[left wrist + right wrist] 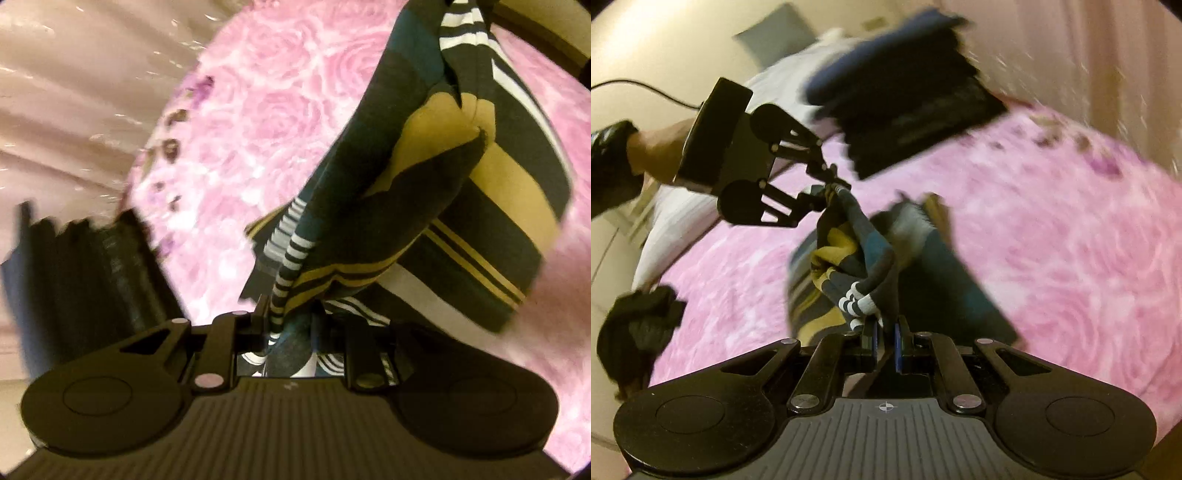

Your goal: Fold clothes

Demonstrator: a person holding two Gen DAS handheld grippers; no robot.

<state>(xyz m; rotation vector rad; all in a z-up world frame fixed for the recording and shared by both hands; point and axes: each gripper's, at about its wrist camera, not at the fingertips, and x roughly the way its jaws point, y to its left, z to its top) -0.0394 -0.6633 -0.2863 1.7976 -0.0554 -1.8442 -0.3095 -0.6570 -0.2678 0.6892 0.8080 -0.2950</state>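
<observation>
Both grippers are clamped on the striped shirt [849, 266], left gripper [833, 188] and right gripper [884, 332] holding it up over the pink blanket [1052, 229]. A dark folded pile [908, 103] lies near the bed's far edge.

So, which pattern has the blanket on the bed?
Pink rose swirls on the blanket, clearest in the left wrist view.

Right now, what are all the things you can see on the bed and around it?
Striped garment: one, dark with mustard, teal and white stripes, hanging bunched between both grippers above the bed.
Pink blanket: one, rose-patterned, covering the bed.
Folded clothes stack: one, dark blue and black, at the far end of the blanket.
Crumpled dark garment: one, black, at the blanket's edge.
Pillow: one, white, beside the blanket.
Curtain: one, beige, behind the bed.
Left gripper: black, pinching the striped garment.
Right gripper: black, pinching the striped garment.
Hand: one, holding the left gripper.
</observation>
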